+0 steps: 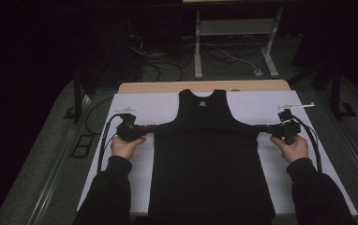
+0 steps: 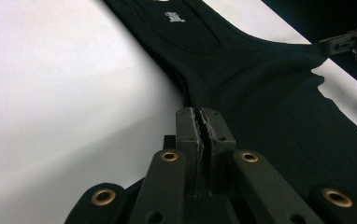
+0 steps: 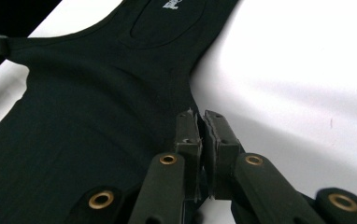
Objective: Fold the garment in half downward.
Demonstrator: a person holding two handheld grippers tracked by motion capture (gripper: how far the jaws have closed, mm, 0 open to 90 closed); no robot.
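A black tank top (image 1: 210,159) lies flat, front up, on a white sheet (image 1: 135,105), its neck with a small white logo (image 2: 174,17) at the far side. My left gripper (image 1: 154,127) is shut on the cloth at the garment's left underarm corner; in the left gripper view the fabric (image 2: 270,93) runs taut into the closed jaws of the left gripper (image 2: 200,112). My right gripper (image 1: 257,127) is shut on the opposite underarm corner, where the cloth's (image 3: 97,102) edge is pinched in the right gripper (image 3: 197,114). The chest is stretched between both grippers.
The sheet covers a wooden table whose far edge (image 1: 167,86) shows beyond the neck. White margins lie left and right of the garment. Behind the table stand white desk legs (image 1: 198,42) and loose floor cables (image 1: 158,70). Each gripper's cable trails past a forearm.
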